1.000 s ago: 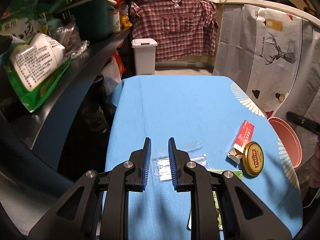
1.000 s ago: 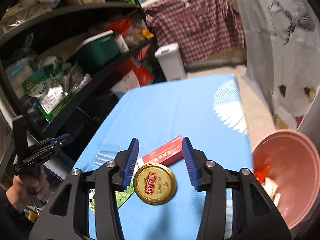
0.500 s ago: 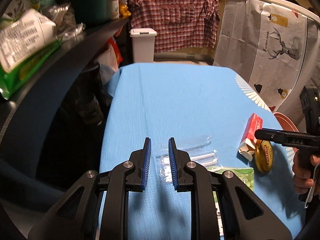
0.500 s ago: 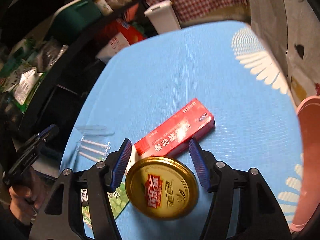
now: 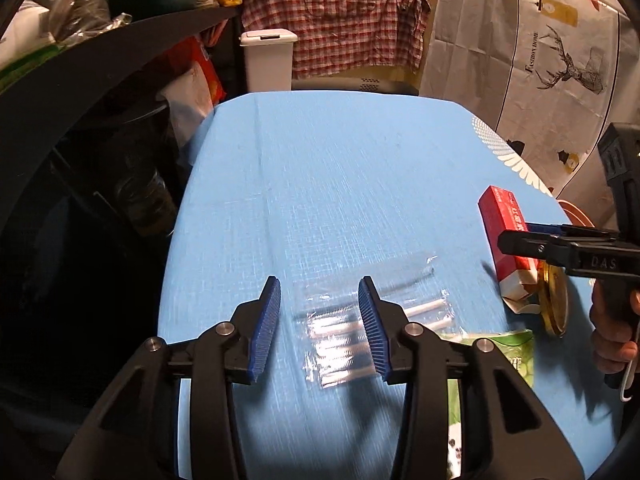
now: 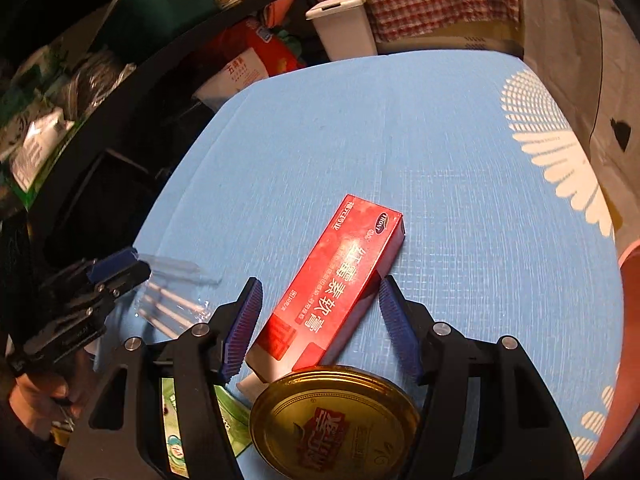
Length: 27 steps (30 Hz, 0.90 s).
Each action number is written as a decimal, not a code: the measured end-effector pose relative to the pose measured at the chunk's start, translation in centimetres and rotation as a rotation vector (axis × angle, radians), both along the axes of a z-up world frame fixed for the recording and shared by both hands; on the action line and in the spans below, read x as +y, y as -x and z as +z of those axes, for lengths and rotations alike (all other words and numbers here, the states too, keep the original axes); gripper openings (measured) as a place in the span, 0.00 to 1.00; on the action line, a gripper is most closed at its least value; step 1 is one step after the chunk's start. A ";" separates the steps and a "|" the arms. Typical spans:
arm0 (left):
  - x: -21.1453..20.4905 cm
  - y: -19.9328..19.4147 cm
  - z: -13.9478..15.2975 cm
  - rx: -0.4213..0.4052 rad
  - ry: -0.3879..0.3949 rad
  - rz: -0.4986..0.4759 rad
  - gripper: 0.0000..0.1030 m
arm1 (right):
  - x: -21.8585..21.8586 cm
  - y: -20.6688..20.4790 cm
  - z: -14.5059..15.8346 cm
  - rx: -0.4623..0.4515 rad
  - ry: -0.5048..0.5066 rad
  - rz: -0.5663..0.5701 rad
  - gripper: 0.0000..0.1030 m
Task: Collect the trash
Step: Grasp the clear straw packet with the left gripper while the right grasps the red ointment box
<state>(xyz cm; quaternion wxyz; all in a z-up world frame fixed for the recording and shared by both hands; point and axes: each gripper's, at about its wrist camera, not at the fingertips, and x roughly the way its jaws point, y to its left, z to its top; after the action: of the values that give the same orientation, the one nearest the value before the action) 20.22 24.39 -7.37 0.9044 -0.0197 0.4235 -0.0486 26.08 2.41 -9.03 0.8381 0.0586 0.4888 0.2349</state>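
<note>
You held your left tongs (image 5: 319,324) low over the blue-clothed worktop (image 5: 340,184), their blue-ribbed pads apart; the jaws had just been opening. Beneath and between them lay the clear plastic packet of white sticks (image 5: 348,332), flat on the cloth, with the right-hand pad over its edge and neither pad pressing it. Just right of that packet sat the green printed wrapper (image 5: 516,354), partly hidden by the tongs' frame.

Your right tongs (image 6: 320,328) stood open too, and their jaws had opened wider within the last second. The long red cardboard box with white lettering (image 6: 340,280) lay slantwise between the two pads, its near end with the pale flap toward you. There was a gap on each side, so nothing was gripped. The round gold metal lid with a red label (image 6: 336,420) sat at the box's near end, between the tongs' arms, and it overlapped the flap. In the left wrist view the same lid (image 5: 554,304) and box (image 5: 506,220) sat at the right edge of the worktop, under your right tongs (image 5: 516,242), with your hand (image 5: 612,332) wrapped round the handle.

The pink plastic basin (image 6: 628,320) showed past the worktop's right edge. Beyond the far end stood a white lidded bin (image 5: 269,60) before a hanging red checked shirt (image 5: 340,12), and a dark shelf (image 6: 120,68) of packets ran along the left
</note>
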 end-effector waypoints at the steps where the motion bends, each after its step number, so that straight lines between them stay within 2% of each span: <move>1: 0.0 -0.1 -0.1 0.003 0.003 0.000 0.40 | 0.2 0.1 0.0 -0.004 0.015 0.007 0.59; 8: -0.1 -0.5 -0.5 0.015 0.004 0.000 0.39 | 0.6 0.9 0.2 -0.028 0.107 0.032 0.58; 9: -0.2 -0.5 -0.5 0.014 0.004 0.001 0.35 | 0.6 1.0 0.2 -0.032 0.117 0.031 0.58; 10: -0.2 -0.6 -0.6 0.017 0.000 0.000 0.31 | 0.6 1.1 0.3 -0.035 0.116 0.035 0.52; 12: -0.4 -0.7 -0.8 0.027 -0.015 -0.001 0.14 | 0.6 1.3 0.5 -0.039 0.116 0.044 0.47; 14: -0.5 -0.6 -0.7 0.028 -0.027 0.000 0.09 | 0.8 1.5 0.7 -0.055 0.126 0.053 0.39; 15: -0.5 -0.6 -0.6 0.026 -0.031 0.001 0.03 | 0.8 1.6 0.8 -0.058 0.125 0.055 0.38; 16: -0.6 -0.5 -0.3 0.021 -0.032 0.000 0.02 | 0.8 1.7 1.0 -0.060 0.120 0.056 0.37; 27: -1.2 1.4 3.3 -0.067 -0.056 0.016 0.01 | 0.3 3.6 5.3 -0.163 0.070 0.051 0.35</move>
<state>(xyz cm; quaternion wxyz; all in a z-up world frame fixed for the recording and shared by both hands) 18.81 23.19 -4.03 0.9185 0.0038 0.3941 -0.0301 22.49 2.74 -3.69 0.8704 -0.0024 0.4281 0.2431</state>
